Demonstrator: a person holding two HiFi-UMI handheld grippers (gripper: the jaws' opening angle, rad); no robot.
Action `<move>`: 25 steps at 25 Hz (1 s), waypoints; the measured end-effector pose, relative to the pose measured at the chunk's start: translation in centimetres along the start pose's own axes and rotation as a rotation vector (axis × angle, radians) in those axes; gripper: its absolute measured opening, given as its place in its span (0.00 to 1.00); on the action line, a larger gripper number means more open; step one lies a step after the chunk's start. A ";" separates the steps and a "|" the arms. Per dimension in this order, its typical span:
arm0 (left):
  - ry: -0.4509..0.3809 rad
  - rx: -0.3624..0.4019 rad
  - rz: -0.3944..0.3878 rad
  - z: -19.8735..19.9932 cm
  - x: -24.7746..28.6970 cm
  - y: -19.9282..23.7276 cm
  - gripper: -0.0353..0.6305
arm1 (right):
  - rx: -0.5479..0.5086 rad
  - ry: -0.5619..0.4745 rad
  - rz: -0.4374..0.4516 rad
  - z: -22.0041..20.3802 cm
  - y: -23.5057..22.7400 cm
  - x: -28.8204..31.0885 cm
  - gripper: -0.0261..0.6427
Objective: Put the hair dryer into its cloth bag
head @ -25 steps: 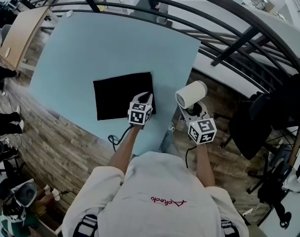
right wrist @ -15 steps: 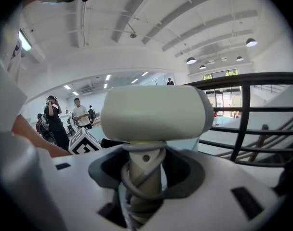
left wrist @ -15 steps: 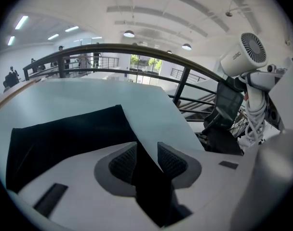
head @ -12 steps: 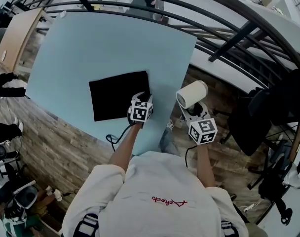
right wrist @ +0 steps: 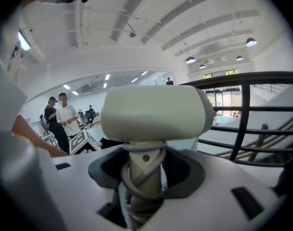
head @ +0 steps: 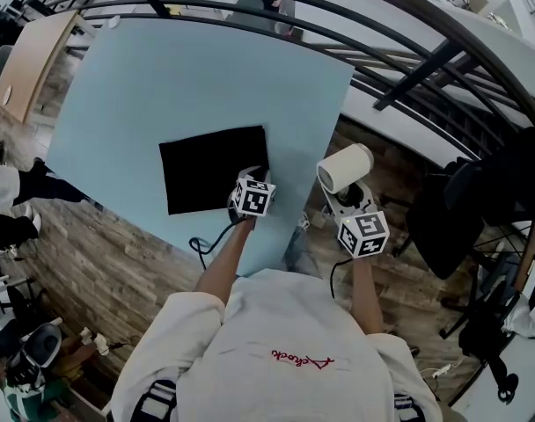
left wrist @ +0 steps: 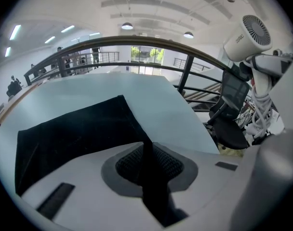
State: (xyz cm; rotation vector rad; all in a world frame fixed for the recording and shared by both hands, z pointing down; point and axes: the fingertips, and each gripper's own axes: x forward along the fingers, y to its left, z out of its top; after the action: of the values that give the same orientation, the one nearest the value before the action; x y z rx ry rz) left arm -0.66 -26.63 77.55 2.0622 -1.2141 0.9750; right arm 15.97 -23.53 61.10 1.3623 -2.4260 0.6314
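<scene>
The cloth bag (head: 210, 178) is pinched at its five o'clock corner by the left gripper (head: 256, 173), jaws just closing, the hair dryer (head: 344, 167) clamped by its handle in the right gripper (head: 348, 195)

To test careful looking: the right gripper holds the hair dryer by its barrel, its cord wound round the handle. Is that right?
No: the right gripper view shows the right gripper holding the hair dryer by its handle, not its barrel. The cord is wound round it.

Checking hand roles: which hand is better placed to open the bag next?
Left: the left gripper has just been closing its fingers on the cloth bag, fabric between them; the right gripper holds the hair dryer.
</scene>
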 end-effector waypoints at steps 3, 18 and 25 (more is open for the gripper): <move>0.022 -0.004 0.007 -0.4 0.1 -0.1 0.14 | -0.001 0.001 0.000 0.0 -0.1 0.0 0.36; -0.011 -0.008 0.002 0.2 -0.6 0.2 0.07 | 0.005 0.000 -0.004 -0.1 -0.3 0.1 0.36; -0.083 -0.031 -0.008 1.5 -2.6 0.4 0.07 | 0.004 -0.003 0.011 0.0 -0.1 0.6 0.36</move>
State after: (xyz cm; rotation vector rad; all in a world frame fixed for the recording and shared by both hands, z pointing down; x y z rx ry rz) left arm -1.40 -26.66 74.59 2.1000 -1.2545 0.8696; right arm 15.72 -24.01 61.44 1.3528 -2.4375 0.6375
